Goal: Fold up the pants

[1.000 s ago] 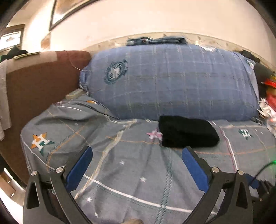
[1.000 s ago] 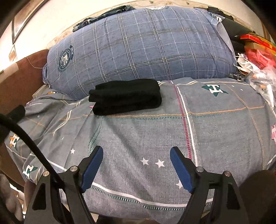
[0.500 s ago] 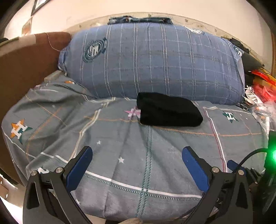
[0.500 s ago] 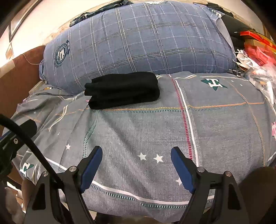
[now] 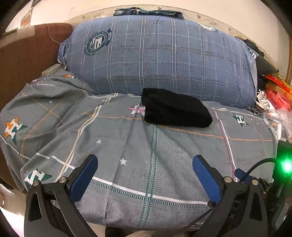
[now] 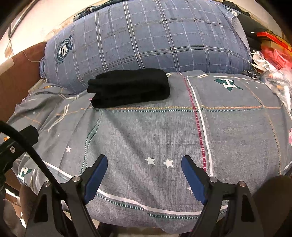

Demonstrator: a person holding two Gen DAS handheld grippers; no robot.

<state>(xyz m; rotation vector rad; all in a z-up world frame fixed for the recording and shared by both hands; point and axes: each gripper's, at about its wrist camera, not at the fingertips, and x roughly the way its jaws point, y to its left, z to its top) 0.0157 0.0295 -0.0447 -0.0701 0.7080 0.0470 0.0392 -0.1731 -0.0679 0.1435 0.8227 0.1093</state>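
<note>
The black pants [image 5: 175, 111] lie folded into a compact bundle on the grey patterned bedsheet [image 5: 127, 145], close to the big blue plaid pillow. They also show in the right wrist view [image 6: 129, 87]. My left gripper [image 5: 146, 164] is open and empty, well short of the pants, above the bed's near edge. My right gripper [image 6: 144, 164] is open and empty too, also back near the front edge. Both have blue pads.
The blue plaid pillow [image 5: 160, 58] fills the back of the bed, with folded jeans [image 5: 147, 12] on top. A brown headboard [image 5: 23, 54] stands at the left. Red packets and plastic clutter [image 6: 272, 60] lie at the right. The other gripper's body [image 6: 12, 151] shows at the left.
The left gripper's view has swung from the bed's left part toward its middle, so the pants sit more central. The right gripper has barely shifted. Both stay open; the pants have not moved.
</note>
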